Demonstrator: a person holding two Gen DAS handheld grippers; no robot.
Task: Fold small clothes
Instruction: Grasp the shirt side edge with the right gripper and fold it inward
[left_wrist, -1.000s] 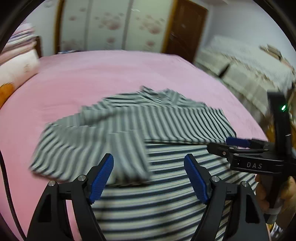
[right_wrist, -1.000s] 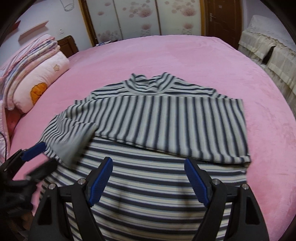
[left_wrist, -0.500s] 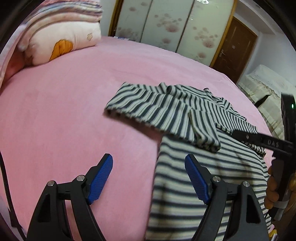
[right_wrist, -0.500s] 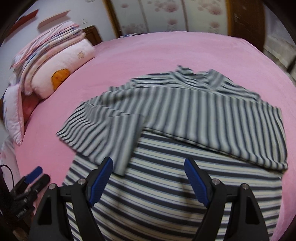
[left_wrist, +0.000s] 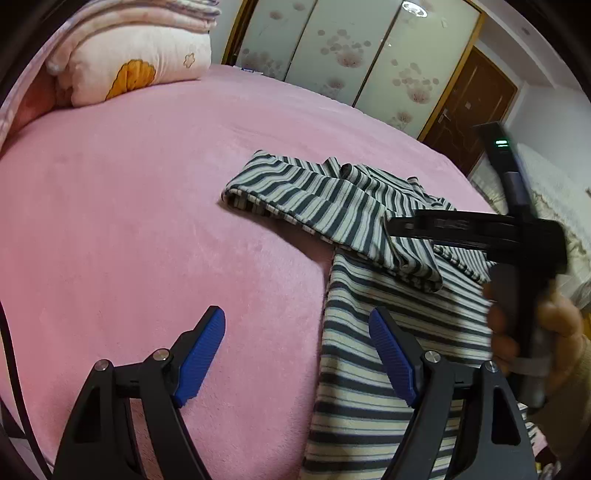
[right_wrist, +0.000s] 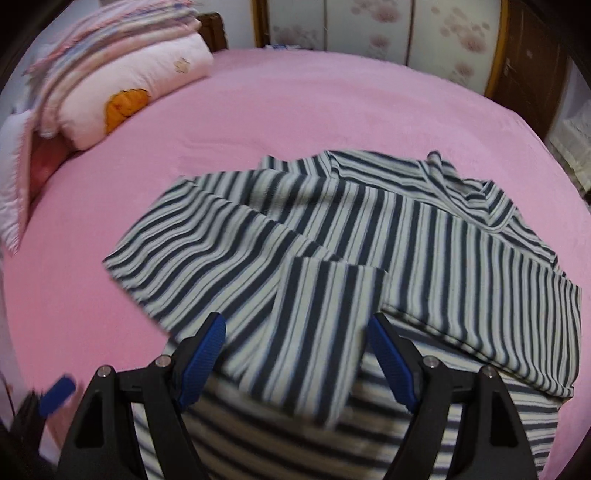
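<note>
Here the striped shirt (right_wrist: 369, 236) lies partly folded on the pink bed (left_wrist: 147, 184), from centre toward five o'clock in the left wrist view. Left gripper (left_wrist: 297, 354) and right gripper (right_wrist: 295, 354) both hover with jaws spread, pinching nothing.

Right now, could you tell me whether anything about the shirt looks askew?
Yes: the folded-in sleeve lies crooked on the shirt, its cuff slanting over the lower body, with the collar bunched.
</note>
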